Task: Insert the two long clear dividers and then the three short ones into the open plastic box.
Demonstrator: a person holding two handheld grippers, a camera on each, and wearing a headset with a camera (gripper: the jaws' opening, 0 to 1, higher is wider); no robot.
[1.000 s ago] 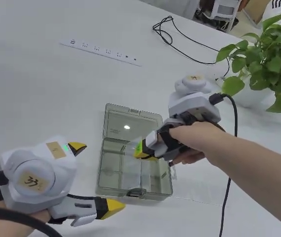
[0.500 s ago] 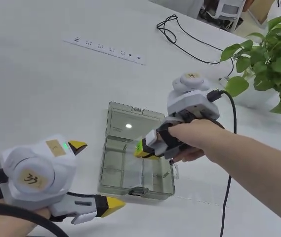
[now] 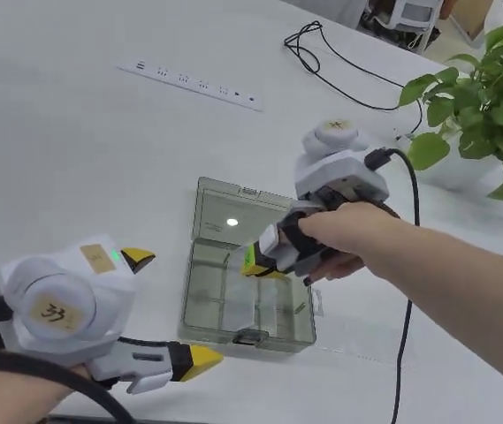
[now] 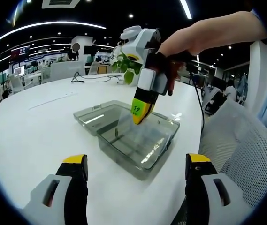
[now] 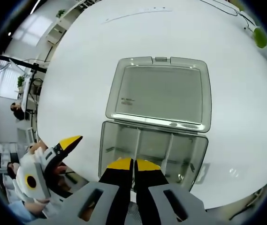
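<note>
The open clear plastic box (image 3: 249, 335) lies on the white table with its lid (image 3: 233, 208) flat behind it. Thin clear dividers stand inside the box (image 5: 106, 140). My right gripper (image 3: 255, 263) hangs over the middle of the base, jaws shut on a thin clear divider (image 3: 236, 256) that is hard to make out. From its own camera, the right gripper (image 5: 134, 165) points straight down into the compartments. My left gripper (image 3: 170, 309) waits open at the near left, off the box. Its own camera sees the left gripper (image 4: 136, 161) facing the box (image 4: 124, 159) and the right gripper (image 4: 140, 110).
A white power strip (image 3: 194, 81) lies far back and a black cable (image 3: 339, 62) loops behind it. A potted plant (image 3: 481, 88) stands at the right. Faint clear pieces (image 3: 353, 329) lie on the table right of the box. The gripper's cord (image 3: 406, 291) trails to the right.
The head camera has shifted a little. The right gripper stays over the box with its jaws shut, hardly moved. The left gripper holds its place, open.
</note>
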